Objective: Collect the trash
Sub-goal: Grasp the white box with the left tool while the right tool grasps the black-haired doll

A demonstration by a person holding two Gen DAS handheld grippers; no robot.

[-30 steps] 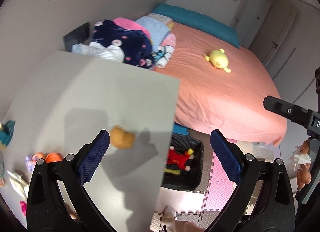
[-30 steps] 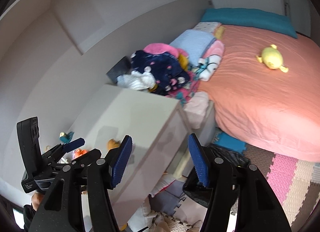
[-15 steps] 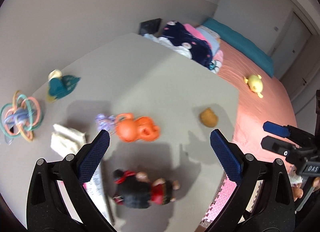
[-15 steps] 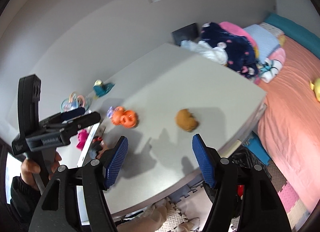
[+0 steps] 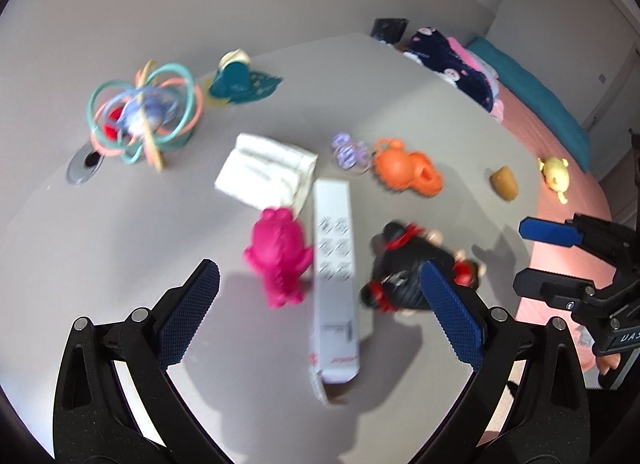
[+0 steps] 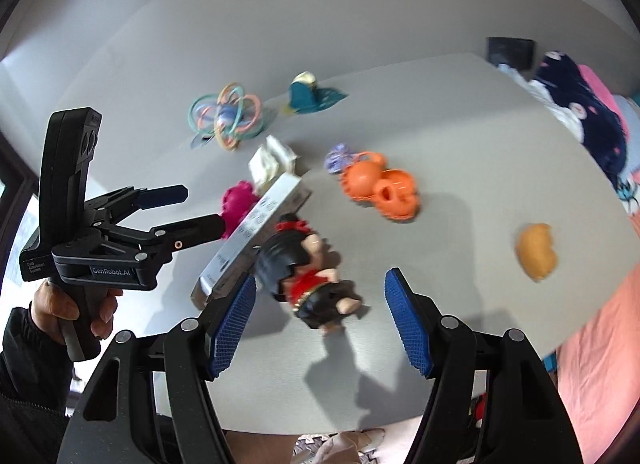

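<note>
Left tongs [image 5: 316, 318]: spread wide, empty, above the white box [image 5: 335, 284]
Right tongs [image 6: 320, 322]: spread wide, empty, over the black doll [image 6: 308, 272] beside that box
Counter [image 5: 420, 95]: toys scattered

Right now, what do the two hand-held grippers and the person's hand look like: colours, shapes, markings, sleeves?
Both are matte black frames with silver rivets and flat blue cross-hatched pads. The left hand-held gripper, seen from the right wrist camera, has an upright black pistol handle, white "GenRobot.AI" lettering and a small white label. The bare left hand wears a black sleeve. The right hand-held gripper looks identical. No cables show.
</note>
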